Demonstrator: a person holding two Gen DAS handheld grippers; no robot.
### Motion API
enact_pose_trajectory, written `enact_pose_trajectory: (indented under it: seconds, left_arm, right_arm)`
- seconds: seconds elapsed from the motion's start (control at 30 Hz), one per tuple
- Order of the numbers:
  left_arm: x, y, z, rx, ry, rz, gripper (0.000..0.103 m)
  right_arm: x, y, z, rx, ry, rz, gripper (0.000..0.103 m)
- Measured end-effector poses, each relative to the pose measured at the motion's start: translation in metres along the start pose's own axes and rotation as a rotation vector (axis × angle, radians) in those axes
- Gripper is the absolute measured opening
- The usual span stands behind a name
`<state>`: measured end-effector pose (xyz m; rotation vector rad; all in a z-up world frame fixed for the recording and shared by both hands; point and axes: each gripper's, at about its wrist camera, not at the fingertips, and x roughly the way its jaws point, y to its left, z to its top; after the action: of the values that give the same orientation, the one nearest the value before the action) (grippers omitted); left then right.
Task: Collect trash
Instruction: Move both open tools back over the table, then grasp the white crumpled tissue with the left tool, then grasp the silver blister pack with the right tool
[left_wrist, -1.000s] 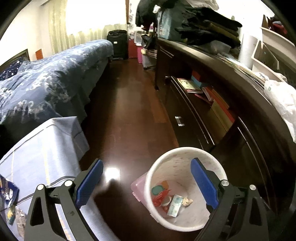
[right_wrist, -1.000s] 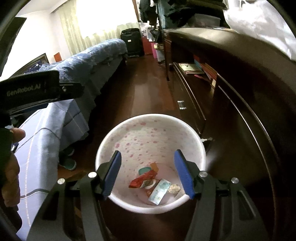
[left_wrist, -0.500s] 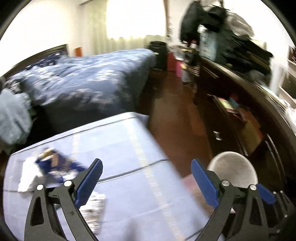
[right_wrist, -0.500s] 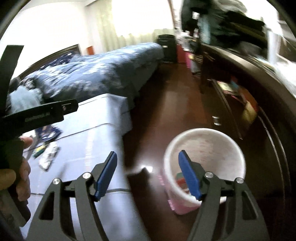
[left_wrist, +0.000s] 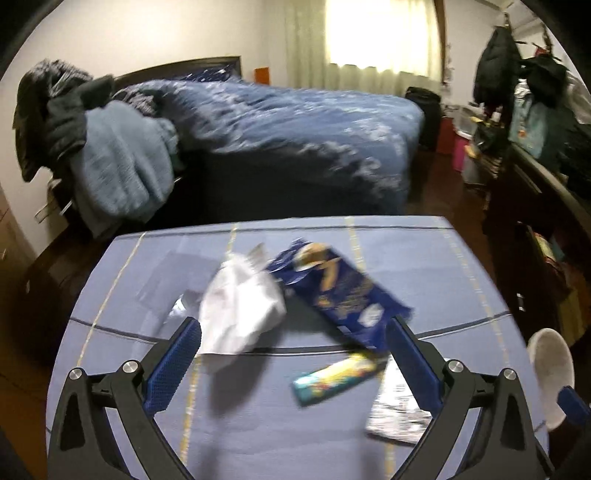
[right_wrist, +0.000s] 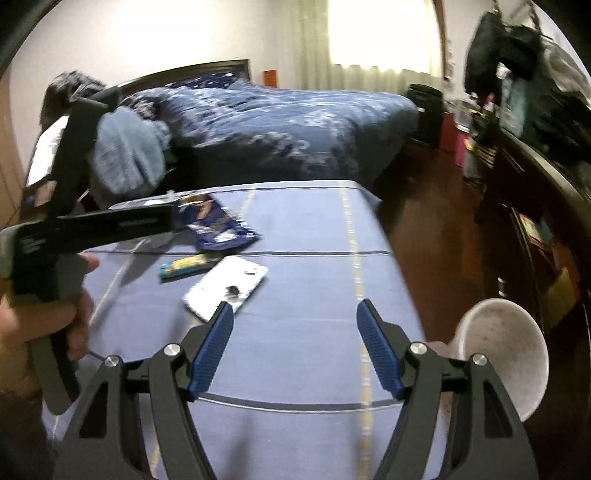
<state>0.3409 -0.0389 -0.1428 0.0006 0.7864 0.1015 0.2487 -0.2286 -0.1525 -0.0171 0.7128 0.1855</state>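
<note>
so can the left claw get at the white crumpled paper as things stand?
Probably yes. The left claw is open and empty, with the white crumpled paper lying just ahead of its left finger on the blue cloth. Nothing covers the paper; the dark blue snack bag only touches its far edge.

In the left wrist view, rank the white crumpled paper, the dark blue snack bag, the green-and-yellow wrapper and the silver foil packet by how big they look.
1. dark blue snack bag and white crumpled paper: about alike, not ranked.
2. silver foil packet: partly hidden behind the left gripper and nearer the camera, so unsure.
3. green-and-yellow wrapper: smallest.
</note>
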Motion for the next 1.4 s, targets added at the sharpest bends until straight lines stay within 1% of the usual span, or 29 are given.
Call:
enact_pose_trajectory:
  seconds: [0.07, 0.1, 0.13, 0.23, 0.3, 0.33, 0.37, 0.4, 0.43, 0.47, 0.5, 0.53, 0.6, 0.7, 0.93, 1.03, 1.13, 1.3, 1.37, 1.4]
  left_arm:
    - [0.008, 0.007, -0.001, -0.008, 0.008, 0.011, 0.097]
    - [0.013, 0.01, -0.002, -0.016, 0.016, 0.011, 0.092]
    - [0.018, 0.013, -0.002, -0.023, 0.033, 0.01, 0.09]
    - [0.032, 0.019, -0.003, -0.048, 0.063, 0.005, 0.09]
    - [0.037, 0.021, -0.003, -0.064, 0.065, 0.001, 0.089]
    - [0.039, 0.023, -0.003, -0.072, 0.066, 0.0, 0.087]
    - [0.042, 0.025, -0.002, -0.08, 0.071, -0.01, 0.076]
    - [0.045, 0.026, -0.002, -0.087, 0.076, -0.021, 0.06]
    - [0.048, 0.028, -0.001, -0.096, 0.087, -0.034, 0.051]
    - [0.05, 0.03, -0.001, -0.107, 0.098, -0.046, 0.039]
    - [0.051, 0.035, -0.002, -0.126, 0.106, -0.067, 0.029]
    - [0.051, 0.036, -0.003, -0.133, 0.109, -0.075, 0.028]
    - [0.047, 0.041, -0.004, -0.146, 0.102, -0.09, 0.025]
    - [0.031, 0.048, -0.005, -0.147, 0.065, -0.116, 0.023]
    - [-0.017, 0.074, -0.01, -0.154, -0.03, -0.182, 0.023]
    - [-0.032, 0.085, -0.014, -0.163, -0.047, -0.199, 0.023]
    - [-0.044, 0.095, -0.018, -0.172, -0.063, -0.211, 0.023]
    - [-0.06, 0.103, -0.024, -0.18, -0.091, -0.23, 0.023]
    - [-0.062, 0.104, -0.024, -0.182, -0.095, -0.24, 0.023]
    - [-0.063, 0.104, -0.024, -0.179, -0.096, -0.247, 0.023]
  right_arm:
    - [0.002, 0.011, 0.001, -0.024, 0.003, 0.011, 0.07]
    - [0.001, 0.013, 0.001, -0.031, 0.003, 0.014, 0.07]
    - [0.001, 0.017, 0.002, -0.043, 0.004, 0.018, 0.07]
    - [0.002, 0.025, 0.003, -0.063, 0.004, 0.025, 0.07]
    - [0.003, 0.028, 0.005, -0.07, 0.004, 0.03, 0.07]
    - [0.004, 0.028, 0.005, -0.071, 0.005, 0.03, 0.07]
    - [0.005, 0.029, 0.006, -0.071, 0.006, 0.032, 0.07]
    - [0.006, 0.031, 0.007, -0.073, 0.006, 0.034, 0.07]
    - [0.006, 0.032, 0.008, -0.075, 0.007, 0.035, 0.07]
    - [0.006, 0.034, 0.009, -0.077, 0.005, 0.036, 0.07]
    - [0.006, 0.035, 0.009, -0.08, 0.003, 0.037, 0.07]
    - [0.006, 0.037, 0.011, -0.083, 0.001, 0.038, 0.07]
    - [0.007, 0.04, 0.012, -0.091, 0.0, 0.04, 0.07]
    - [0.011, 0.047, 0.015, -0.103, 0.002, 0.044, 0.07]
    - [0.018, 0.058, 0.021, -0.124, 0.001, 0.052, 0.07]
    - [0.027, 0.062, 0.026, -0.122, 0.013, 0.067, 0.07]
    - [0.041, 0.065, 0.03, -0.117, 0.046, 0.069, 0.07]
    - [0.074, 0.066, 0.026, -0.084, 0.132, 0.027, 0.071]
    - [0.087, 0.068, 0.024, -0.065, 0.167, 0.011, 0.078]
    - [0.091, 0.068, 0.024, -0.053, 0.175, 0.012, 0.079]
